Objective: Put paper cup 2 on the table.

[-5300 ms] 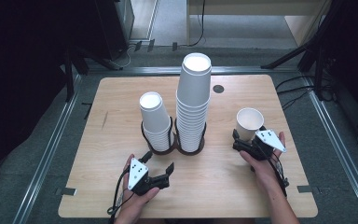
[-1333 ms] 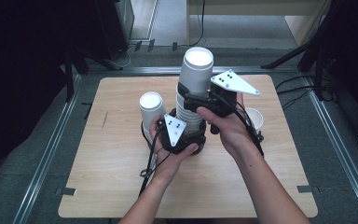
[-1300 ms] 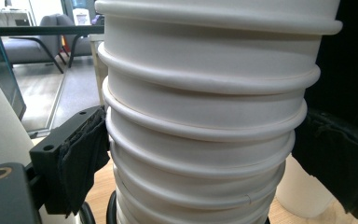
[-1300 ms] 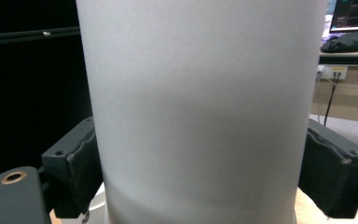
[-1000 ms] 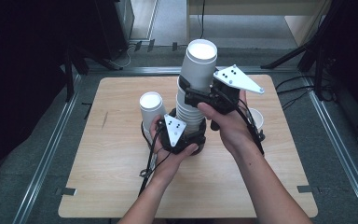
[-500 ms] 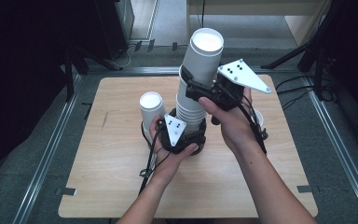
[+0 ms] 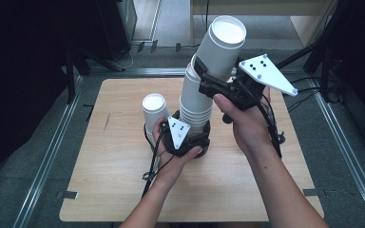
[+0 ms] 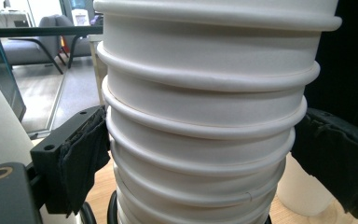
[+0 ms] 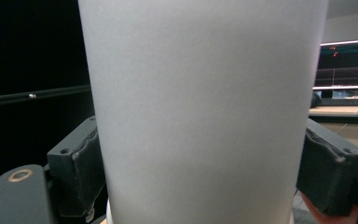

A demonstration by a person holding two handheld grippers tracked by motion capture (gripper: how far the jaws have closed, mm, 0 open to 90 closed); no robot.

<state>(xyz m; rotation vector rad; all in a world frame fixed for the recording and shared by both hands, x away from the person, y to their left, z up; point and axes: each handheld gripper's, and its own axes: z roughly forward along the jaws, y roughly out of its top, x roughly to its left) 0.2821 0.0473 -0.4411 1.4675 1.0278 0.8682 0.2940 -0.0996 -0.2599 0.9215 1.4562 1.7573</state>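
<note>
High view: the right gripper (image 7: 208, 78) has its jaws clamped on the top cup (image 7: 222, 47), which sits tilted and partly lifted out of the tall stack (image 7: 196, 102) at the middle of the table (image 7: 100, 185); its jaws have just been closing on that cup. The left gripper (image 7: 190, 137) grips the stack low down, pads pressed on both sides; 1 shorter stack (image 7: 155, 111) stands just beside it.
</note>
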